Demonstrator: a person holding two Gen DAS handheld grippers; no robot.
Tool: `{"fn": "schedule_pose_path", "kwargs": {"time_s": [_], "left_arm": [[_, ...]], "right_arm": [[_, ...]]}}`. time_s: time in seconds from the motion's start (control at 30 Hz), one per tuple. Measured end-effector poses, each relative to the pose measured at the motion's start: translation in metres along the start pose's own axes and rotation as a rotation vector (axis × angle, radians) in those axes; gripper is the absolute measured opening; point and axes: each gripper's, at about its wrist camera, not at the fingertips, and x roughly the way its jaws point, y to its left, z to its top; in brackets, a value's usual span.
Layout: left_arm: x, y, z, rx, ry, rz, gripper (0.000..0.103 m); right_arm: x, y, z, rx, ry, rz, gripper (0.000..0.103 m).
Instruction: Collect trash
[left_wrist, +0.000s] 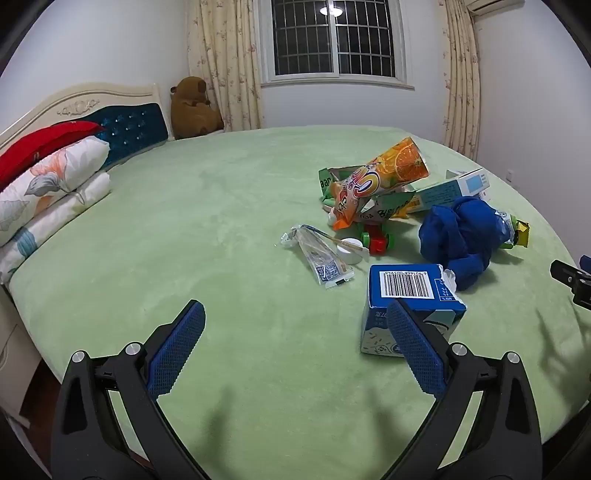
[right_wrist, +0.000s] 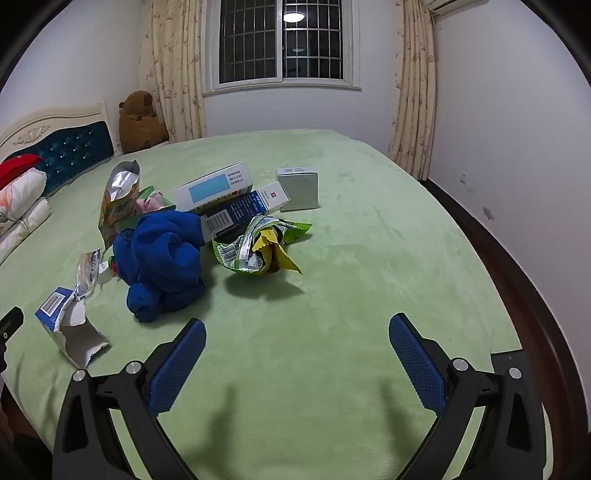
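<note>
Trash lies scattered on a green bed cover (left_wrist: 221, 206). A torn blue carton with a barcode (left_wrist: 410, 295) sits just beyond my left gripper's right finger. Further off lie a clear plastic wrapper (left_wrist: 321, 258), a white cap (left_wrist: 351, 251), an orange snack bag (left_wrist: 384, 181) and a crumpled blue bag (left_wrist: 458, 236). My left gripper (left_wrist: 295, 314) hangs open above bare cover, holding nothing. In the right wrist view the blue bag (right_wrist: 162, 258), a crumpled green wrapper (right_wrist: 258, 243), a long white-and-blue box (right_wrist: 214, 188) and a pale square box (right_wrist: 299, 188) lie ahead. My right gripper (right_wrist: 297, 332) is open and empty.
Pillows (left_wrist: 48, 192) and a padded headboard (left_wrist: 129, 129) stand at the left, a brown plush toy (left_wrist: 195, 107) in the far corner. A dark wooden bed frame (right_wrist: 517, 280) borders the right side below a white wall. The right gripper's tip (left_wrist: 569, 277) shows at the left view's edge.
</note>
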Motion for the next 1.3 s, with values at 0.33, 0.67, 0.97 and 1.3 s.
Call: {"fn": "schedule_pose_path", "kwargs": {"time_s": [0.33,0.67,0.97,1.3], "left_arm": [[0.001,-0.003,-0.002,0.009,0.003,-0.008,0.096],[0.002,-0.003,-0.002,0.012,0.012,0.002,0.096],[0.007,0.002,-0.001,-0.021,0.031,-0.011,0.096],[0.007,-0.003,-0.003,0.003,0.030,-0.008,0.096]], "right_arm": [[0.001,-0.003,0.000,0.004,-0.003,0.001,0.098],[0.002,-0.002,0.000,0.003,0.004,0.003,0.098],[0.006,-0.006,-0.003,0.021,0.009,0.005,0.098],[0.006,-0.007,-0.003,0.022,0.012,0.006,0.098]]}}
